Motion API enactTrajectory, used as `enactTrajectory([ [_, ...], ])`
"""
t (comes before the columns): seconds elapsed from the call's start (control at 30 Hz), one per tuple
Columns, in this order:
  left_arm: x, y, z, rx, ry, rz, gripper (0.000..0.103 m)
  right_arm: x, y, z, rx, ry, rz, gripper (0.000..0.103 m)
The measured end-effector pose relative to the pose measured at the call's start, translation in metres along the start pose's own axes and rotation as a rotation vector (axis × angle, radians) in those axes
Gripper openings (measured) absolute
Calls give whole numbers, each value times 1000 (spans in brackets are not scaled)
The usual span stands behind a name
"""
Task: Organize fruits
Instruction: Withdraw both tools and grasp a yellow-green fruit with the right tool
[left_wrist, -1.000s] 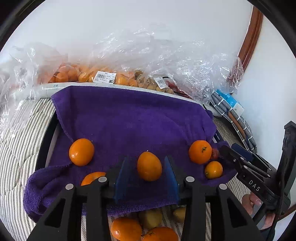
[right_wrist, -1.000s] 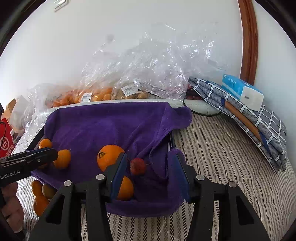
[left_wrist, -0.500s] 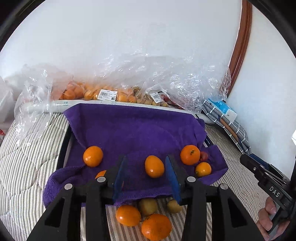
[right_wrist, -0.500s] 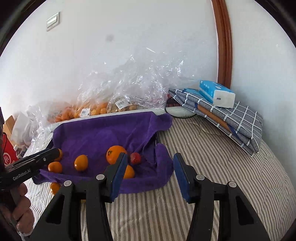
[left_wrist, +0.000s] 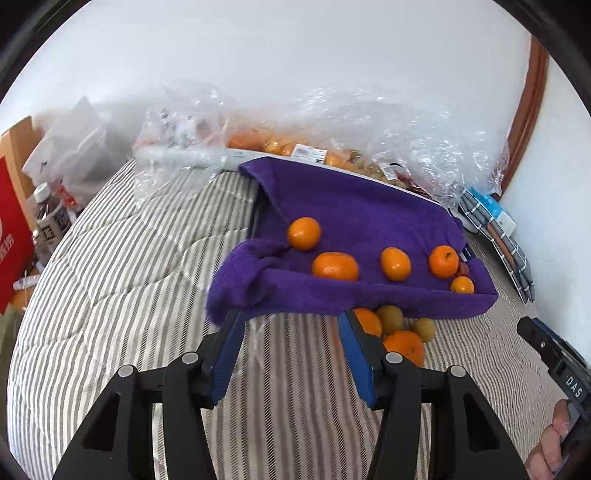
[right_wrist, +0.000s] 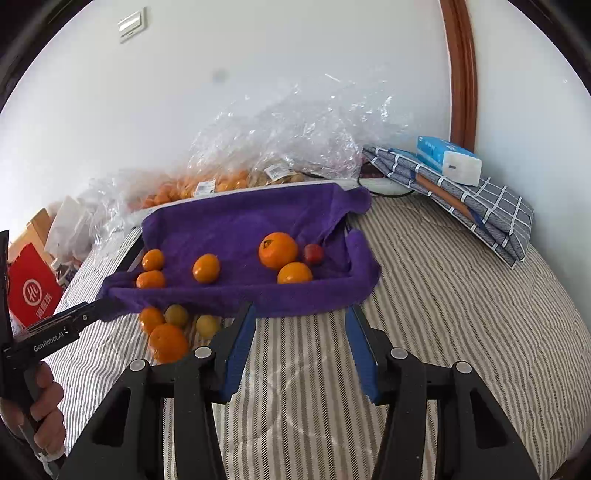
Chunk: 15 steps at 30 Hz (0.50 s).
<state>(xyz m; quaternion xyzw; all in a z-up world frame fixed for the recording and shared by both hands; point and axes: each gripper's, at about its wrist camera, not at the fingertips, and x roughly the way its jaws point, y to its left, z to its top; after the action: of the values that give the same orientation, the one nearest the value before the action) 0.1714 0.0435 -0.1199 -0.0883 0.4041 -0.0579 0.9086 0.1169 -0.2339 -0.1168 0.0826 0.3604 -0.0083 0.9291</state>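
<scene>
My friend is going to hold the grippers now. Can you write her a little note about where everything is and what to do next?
Left gripper: jaws opening, nothing between them, above the striped bedcover.
Right gripper: open and empty, in front of the purple towel.
Done: five orange fruits, including the biggest orange, and a small red fruit lie on the towel-lined tray.
Left: four loose fruits on the bedcover by the towel's front edge: two orange, two yellowish-green.
Bags of fruit sit behind the tray.
</scene>
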Motion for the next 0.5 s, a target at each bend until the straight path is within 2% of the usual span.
enactTrajectory([
  [0.1,-3,14,-8,-18,9,-5,51,3,16,-12,-37,22,24,45],
  [0.2,-5,16,-15,39,-1,44,51,10,30,-23,-63,55,41,36],
  [0.3,1,18,-17,72,33,67,51,19,41,-29,-86,77,43,34],
  [0.37,9,21,-16,73,55,84,51,26,46,-30,-89,97,52,28],
  [0.5,20,27,-12,90,89,80,51,40,51,-24,-73,124,91,28],
])
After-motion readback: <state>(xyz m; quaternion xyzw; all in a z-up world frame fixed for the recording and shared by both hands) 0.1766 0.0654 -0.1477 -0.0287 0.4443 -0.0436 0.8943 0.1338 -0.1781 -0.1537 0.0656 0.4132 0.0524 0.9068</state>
